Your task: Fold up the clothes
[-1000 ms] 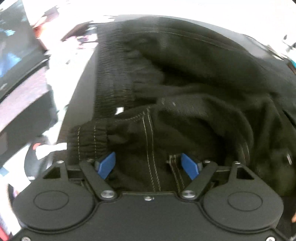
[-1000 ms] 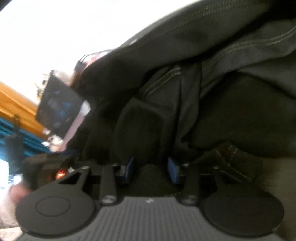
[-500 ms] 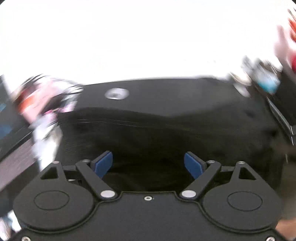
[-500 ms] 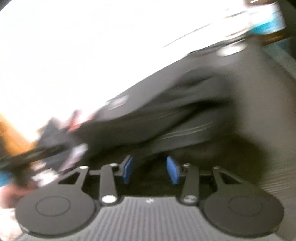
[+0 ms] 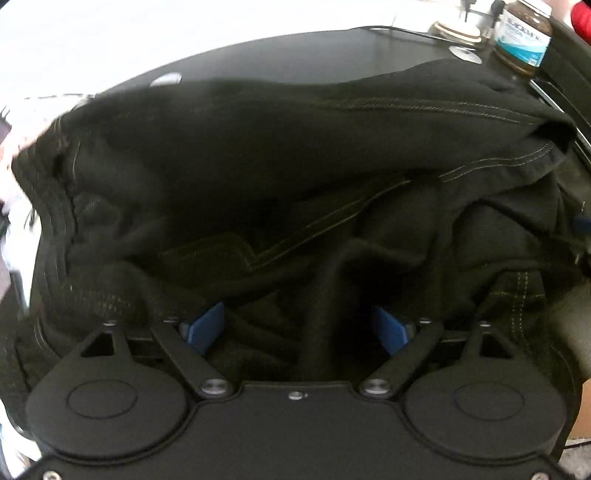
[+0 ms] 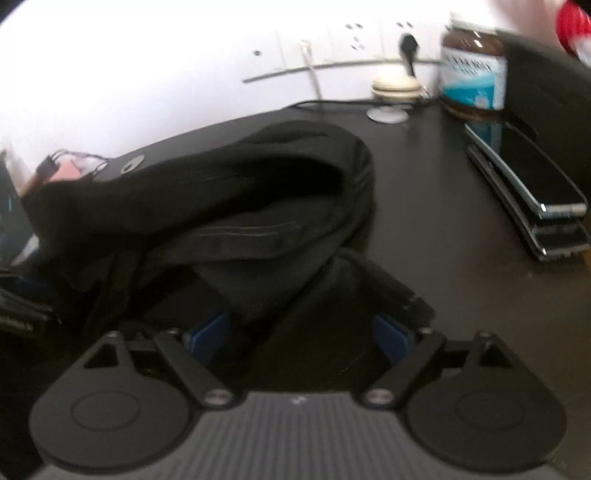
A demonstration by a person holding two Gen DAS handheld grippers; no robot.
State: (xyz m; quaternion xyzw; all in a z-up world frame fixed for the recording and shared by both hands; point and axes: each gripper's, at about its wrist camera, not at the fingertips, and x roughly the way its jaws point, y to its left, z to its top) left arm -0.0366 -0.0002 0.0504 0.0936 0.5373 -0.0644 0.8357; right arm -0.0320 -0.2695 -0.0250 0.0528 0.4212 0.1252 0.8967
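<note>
The brown jar (image 5: 523, 35) at the back of the tabletop (image 5: 332, 55) carries a label reading "BLACKMORES" in dark letters. Its smaller print is too blurred to read.

The right gripper (image 6: 299, 338), whose blue pads pinched a fold of the black, light-stitched cotton garment (image 6: 236, 206) a second ago, is now opening wide, with cloth lying loose between its pads. The left gripper (image 5: 299, 328) is opening further too, over bunched folds. Both views have swung round: a brown jar with a blue label (image 6: 472, 77) and stacked black phones (image 6: 535, 192) now show.
</note>
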